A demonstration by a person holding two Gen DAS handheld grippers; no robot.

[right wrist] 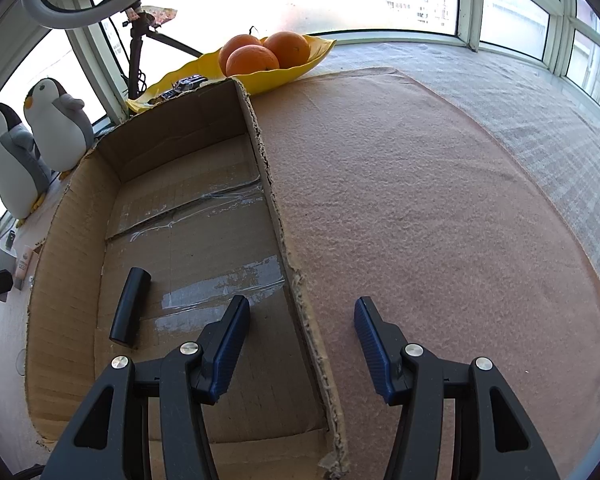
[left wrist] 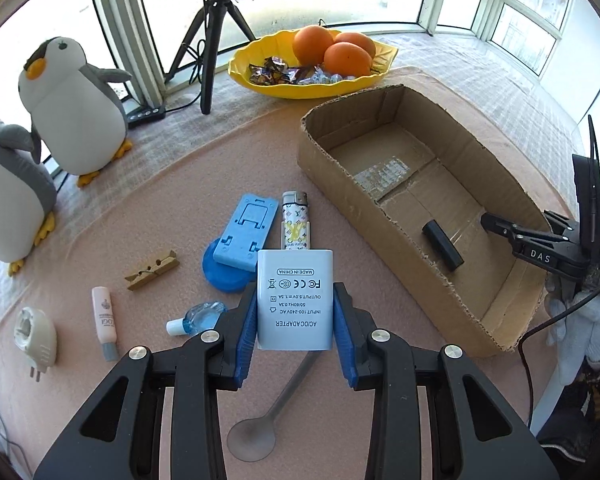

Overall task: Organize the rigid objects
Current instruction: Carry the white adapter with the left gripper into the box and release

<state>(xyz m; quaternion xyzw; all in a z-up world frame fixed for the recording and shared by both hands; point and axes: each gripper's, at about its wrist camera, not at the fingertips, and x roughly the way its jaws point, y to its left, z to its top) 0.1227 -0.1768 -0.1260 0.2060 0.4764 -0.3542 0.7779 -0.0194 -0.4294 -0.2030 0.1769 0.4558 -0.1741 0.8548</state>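
Pale blue plastic fills the left gripper (left wrist: 295, 312): its blue pads clamp the two flat sides of an AC/DC adapter (left wrist: 295, 300), lifted clear of the pink mat (left wrist: 140, 208). To do this step well, I judge the adapter should travel rightward over the torn rim of the cardboard box (left wrist: 380, 200) with the grip firm, then go down beside the black cylinder (left wrist: 442, 245) already lying inside, not on top of it.

Just beyond the jaws lie one patterned lighter (left wrist: 295, 216) and one blue folding stand (left wrist: 244, 236); beneath them, one grey spoon (left wrist: 268, 416). To their left sit one small blue bottle (left wrist: 198, 316), one wooden clothespin (left wrist: 153, 270), one pink tube (left wrist: 105, 320) and one white plug-in device (left wrist: 34, 332).

The right gripper (right wrist: 302, 340) hangs with jaws apart and nothing between them, straddling the box's right wall (right wrist: 296, 280).

Farther off: two plush penguins (left wrist: 74, 104), three oranges (left wrist: 332, 48), one yellow dish (left wrist: 300, 84).
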